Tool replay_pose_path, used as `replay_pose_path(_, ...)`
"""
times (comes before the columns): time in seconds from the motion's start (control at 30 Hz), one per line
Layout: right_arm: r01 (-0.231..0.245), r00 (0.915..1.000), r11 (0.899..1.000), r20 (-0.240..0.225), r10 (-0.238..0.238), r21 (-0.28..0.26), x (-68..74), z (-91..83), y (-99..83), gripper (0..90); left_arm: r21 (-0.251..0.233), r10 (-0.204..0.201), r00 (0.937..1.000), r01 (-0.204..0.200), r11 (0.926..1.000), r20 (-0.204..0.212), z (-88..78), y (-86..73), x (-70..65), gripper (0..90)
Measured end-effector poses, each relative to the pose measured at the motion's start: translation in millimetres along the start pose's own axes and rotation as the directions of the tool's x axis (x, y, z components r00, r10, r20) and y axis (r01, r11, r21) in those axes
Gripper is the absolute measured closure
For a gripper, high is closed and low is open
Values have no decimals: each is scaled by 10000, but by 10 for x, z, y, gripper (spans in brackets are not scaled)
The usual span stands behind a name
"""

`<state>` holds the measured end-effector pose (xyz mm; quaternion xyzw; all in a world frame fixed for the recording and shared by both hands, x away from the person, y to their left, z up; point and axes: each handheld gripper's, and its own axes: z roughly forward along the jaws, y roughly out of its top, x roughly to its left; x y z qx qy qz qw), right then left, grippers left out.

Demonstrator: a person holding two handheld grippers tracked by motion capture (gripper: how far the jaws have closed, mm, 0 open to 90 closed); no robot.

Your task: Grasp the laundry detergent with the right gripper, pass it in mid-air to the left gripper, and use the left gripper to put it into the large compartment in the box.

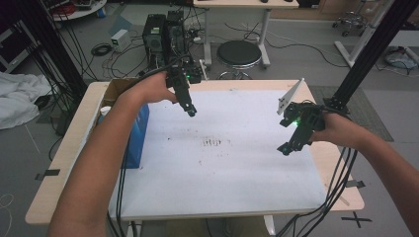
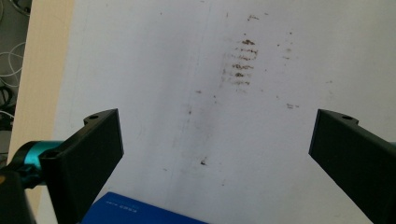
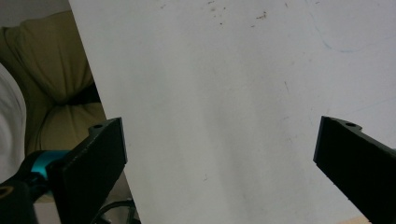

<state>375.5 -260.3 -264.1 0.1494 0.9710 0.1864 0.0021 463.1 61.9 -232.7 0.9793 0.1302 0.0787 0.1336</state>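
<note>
Both grippers hung over the white sheet (image 1: 222, 168), jaws apart and empty: left gripper (image 1: 191, 111) at eleven o'clock, right gripper (image 1: 285, 148) at three.

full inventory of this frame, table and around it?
white sheet: 1, white with brown smudges, covers the table top
table: 1, light wood, centre
blue box: 1, blue, left table edge
cardboard box: 1, brown, far-left corner
stool: 1, black, behind table
computer towers: 2, black, floor behind table
left gripper: 1, black, jaws open, above the sheet
right gripper: 1, black, jaws open, right side
</note>
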Motion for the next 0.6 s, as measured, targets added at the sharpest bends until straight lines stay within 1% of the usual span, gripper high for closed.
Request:
replay_pose_path(0.07, -17, 10000, 10000, 4, 17, -21, 0, -1, -1, 16, 1, -15, 10000, 15, 10000, -25, -1, 0, -2, 29)
replay_pose_path(0.1, -10, 10000, 10000, 3, 10, 15, 4, 0, -2, 16, 92, 0, 10000, 0, 10000, -22, 3, 0, -4, 29)
replay_pose_path(0.6, 96, 9999, 9999, -31, -96, 42, 18, 11, 22, 16, 38, 35, 10000, -35, 10000, -53, -26, -16, -15, 29)
